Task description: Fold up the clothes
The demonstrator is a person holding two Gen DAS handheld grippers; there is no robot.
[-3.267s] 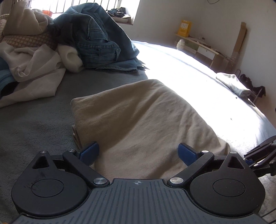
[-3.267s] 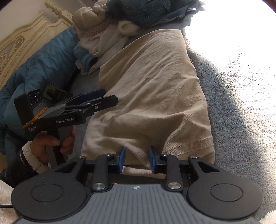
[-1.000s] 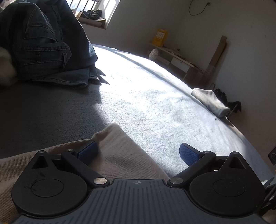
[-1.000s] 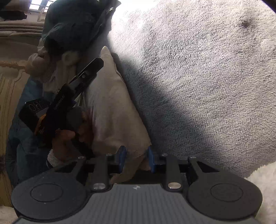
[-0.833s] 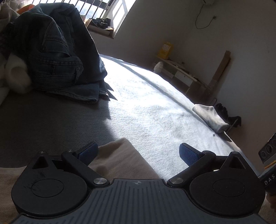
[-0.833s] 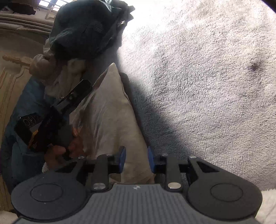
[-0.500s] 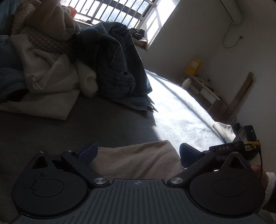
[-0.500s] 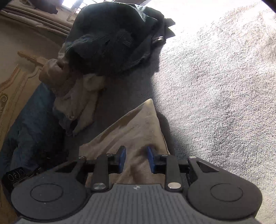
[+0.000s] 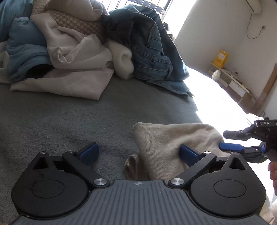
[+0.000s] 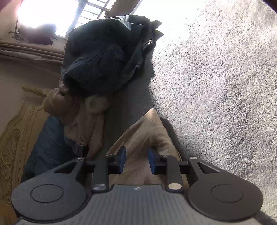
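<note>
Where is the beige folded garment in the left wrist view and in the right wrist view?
Left wrist view: the beige garment is at lower centre-right, its corner pointing up-left, just ahead of the left gripper.
Right wrist view: it is at lower centre, between the right gripper's fingers.
Shared landmark: the jeans heap, top centre in both views.

Near part of the beige folded cloth [image 9: 174,138] hidden behind the left gripper [image 9: 139,152]. Hand [image 9: 273,170] on the right gripper [image 9: 232,141] cut off by the picture's edge, right of the cloth. Yellow box [image 9: 220,58] far behind the cloth, too small to read. Window [image 10: 57,12] above the jeans [image 10: 107,55] all white glare.
</note>
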